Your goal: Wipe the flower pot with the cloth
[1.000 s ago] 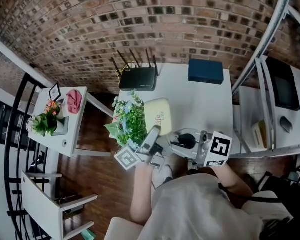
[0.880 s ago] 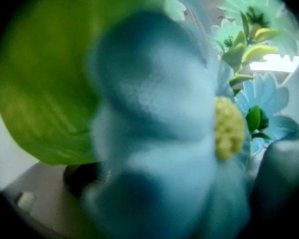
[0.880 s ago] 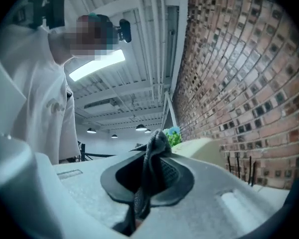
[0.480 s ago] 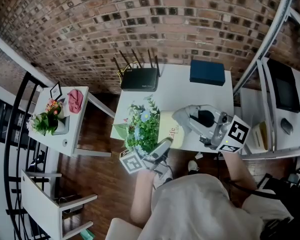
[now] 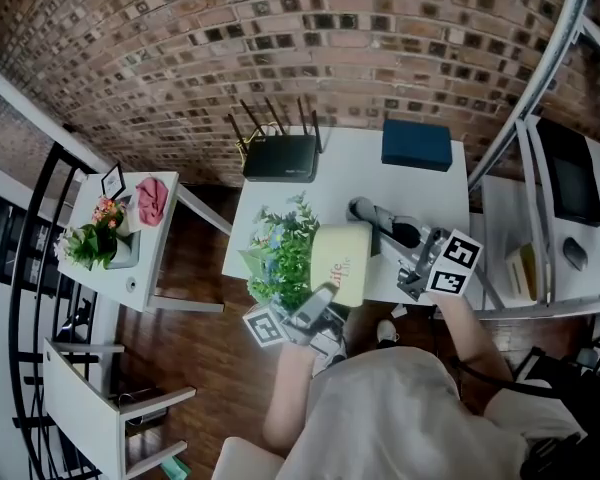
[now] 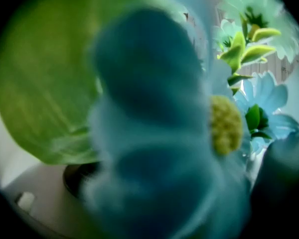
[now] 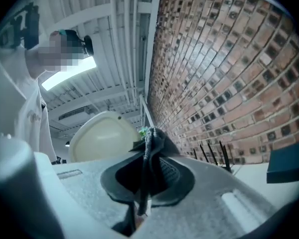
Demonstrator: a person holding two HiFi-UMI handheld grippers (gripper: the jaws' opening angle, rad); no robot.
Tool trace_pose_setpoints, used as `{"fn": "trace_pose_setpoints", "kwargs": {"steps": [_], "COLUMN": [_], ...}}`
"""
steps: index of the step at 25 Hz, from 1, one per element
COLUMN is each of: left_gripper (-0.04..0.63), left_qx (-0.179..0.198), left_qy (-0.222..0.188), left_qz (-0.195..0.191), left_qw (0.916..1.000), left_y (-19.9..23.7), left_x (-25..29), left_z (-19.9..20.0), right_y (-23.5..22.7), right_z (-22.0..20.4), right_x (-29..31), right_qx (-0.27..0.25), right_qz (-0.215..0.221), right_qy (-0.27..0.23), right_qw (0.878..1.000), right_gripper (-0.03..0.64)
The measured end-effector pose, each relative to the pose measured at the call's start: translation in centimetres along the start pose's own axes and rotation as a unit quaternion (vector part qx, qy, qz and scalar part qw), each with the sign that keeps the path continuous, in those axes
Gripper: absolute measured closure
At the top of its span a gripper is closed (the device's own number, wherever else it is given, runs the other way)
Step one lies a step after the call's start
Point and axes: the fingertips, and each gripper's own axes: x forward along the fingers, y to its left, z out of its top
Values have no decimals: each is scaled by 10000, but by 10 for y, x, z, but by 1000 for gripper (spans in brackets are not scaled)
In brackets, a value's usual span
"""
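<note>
Cream flower pot (image 5: 338, 258) tipped sideways, dark crumpled cloth (image 7: 150, 156) near it.

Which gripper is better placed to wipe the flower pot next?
Right. The right gripper is shut on the dark cloth and faces the cream flower pot. The left gripper is occupied holding that pot tilted, with flowers filling its view.

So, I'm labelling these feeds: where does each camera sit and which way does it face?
Head view: on the head, looking steeply down at the table; shows left gripper, right gripper, arms, shirt.
Left gripper view: on the left gripper, pointing close into blurred flowers; no body shows.
Right gripper view: on the right gripper, along jaws shut on the cloth toward pot and wall; shirt at left.
Shared: head and right gripper views both show pot and wall.
</note>
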Motion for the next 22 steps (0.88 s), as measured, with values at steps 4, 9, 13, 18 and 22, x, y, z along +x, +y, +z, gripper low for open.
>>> {"fn": "trace_pose_setpoints", "kwargs": {"steps": [4,9,13,18,22], "left_gripper": [94,94,94,94,94], "left_qx": [18,346,416,271,26], "left_qy": [-644,-1049,-1167,-1147,-950], "left_qz": [-70,297,510,484,215], "left_qw": [9979,9934,9910,9918,9952], "left_y": [-2,5,13,17,10], "left_x": [-3,-16,-24,-26,-20], "left_z": [24,54,61,52,35], "right_y": [25,66,99,120,110], "right_z": [-29,-44,-35,4,42], "right_x": [4,10,17,20,25], "right_qx": [196,10,-243,-632,-729], "right_qz": [321,787,1138,1330,1200], "right_qy": [209,507,509,91,-294], "right_qw": [9991,9956,9919,9891,9897], "right_gripper": [615,615,615,615,615]}}
